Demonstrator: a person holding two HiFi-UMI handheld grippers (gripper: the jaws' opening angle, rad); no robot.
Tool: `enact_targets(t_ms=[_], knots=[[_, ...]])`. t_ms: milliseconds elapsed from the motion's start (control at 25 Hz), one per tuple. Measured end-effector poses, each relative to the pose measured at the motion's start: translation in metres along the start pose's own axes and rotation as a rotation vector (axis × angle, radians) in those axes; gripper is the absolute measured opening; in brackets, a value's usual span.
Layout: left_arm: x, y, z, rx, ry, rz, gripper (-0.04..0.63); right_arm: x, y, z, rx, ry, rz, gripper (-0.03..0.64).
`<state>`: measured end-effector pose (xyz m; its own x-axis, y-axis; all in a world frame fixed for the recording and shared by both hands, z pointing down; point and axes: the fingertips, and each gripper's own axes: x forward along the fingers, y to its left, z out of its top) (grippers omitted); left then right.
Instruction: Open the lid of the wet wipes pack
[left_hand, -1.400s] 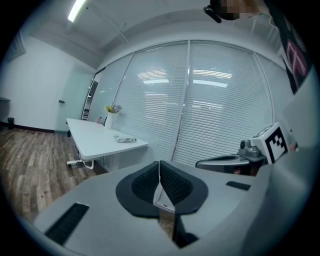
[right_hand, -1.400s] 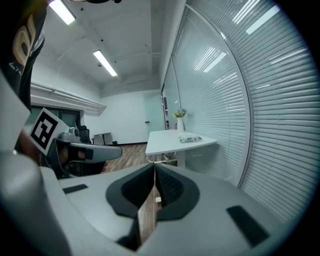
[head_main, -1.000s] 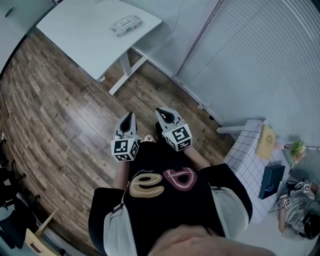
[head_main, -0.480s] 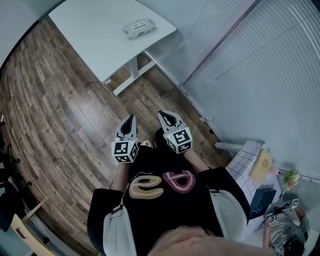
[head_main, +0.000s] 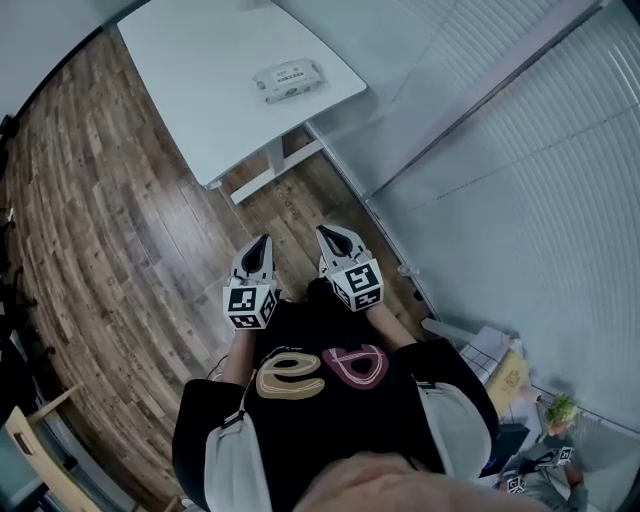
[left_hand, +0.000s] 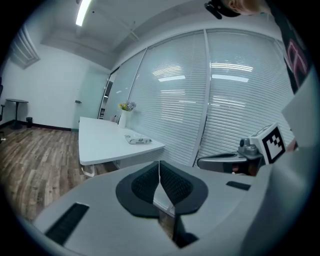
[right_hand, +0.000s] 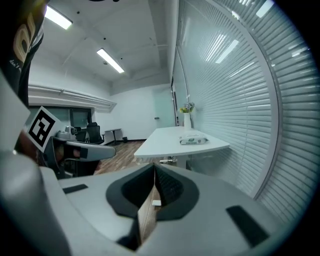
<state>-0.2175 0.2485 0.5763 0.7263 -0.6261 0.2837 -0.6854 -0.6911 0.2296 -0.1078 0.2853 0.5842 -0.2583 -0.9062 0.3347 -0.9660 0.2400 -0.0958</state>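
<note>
Left tongs (head_main: 262, 243) and right tongs (head_main: 326, 233) both clenched, empty, mid-frame. Pack (head_main: 288, 80) sits on the table (head_main: 200, 90) at top centre, well apart. Probably light, soft and slippery, so pin its body and pick the stiff lid's edge.

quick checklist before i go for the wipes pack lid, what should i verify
1. Wet wipes pack located: ok. It lies flat on the white table, towards the edge by the blinds.
2. Lid closed and facing up: cannot tell, the pack shows too small in every view.
3. Left gripper free: ok. Its fingers are together with nothing between them.
4. Right gripper free: ok. Its fingers are together and empty.
5. Grippers at the pack: not ok. Both are close to the person's body over the wood floor, short of the table.
6. Fingers open for a grasp: not ok, both pairs are shut.
</note>
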Motion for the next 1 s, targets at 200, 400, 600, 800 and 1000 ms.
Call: enact_targets(t_ms=[200, 400, 600, 800, 1000], knots=[[0.045, -0.016, 0.013, 0.002, -0.012, 0.007, 0.018, 0.011, -0.046, 0.012, -0.012, -0.015, 0.022, 0.012], [0.082, -0.036, 0.022, -0.001, -0.022, 0.022, 0.018, 0.016, -0.086, 0.021, -0.030, -0.023, 0.048, 0.012], [0.115, -0.052, 0.029, -0.008, -0.033, 0.039, 0.018, 0.022, -0.121, 0.025, -0.045, -0.017, 0.078, 0.014], [0.138, -0.062, 0.028, -0.023, -0.030, 0.061, 0.018, 0.025, -0.148, 0.023, -0.049, -0.007, 0.098, 0.014], [0.148, -0.064, 0.026, -0.043, -0.013, 0.071, 0.018, 0.025, -0.163, 0.020, -0.030, -0.001, 0.093, 0.014]])
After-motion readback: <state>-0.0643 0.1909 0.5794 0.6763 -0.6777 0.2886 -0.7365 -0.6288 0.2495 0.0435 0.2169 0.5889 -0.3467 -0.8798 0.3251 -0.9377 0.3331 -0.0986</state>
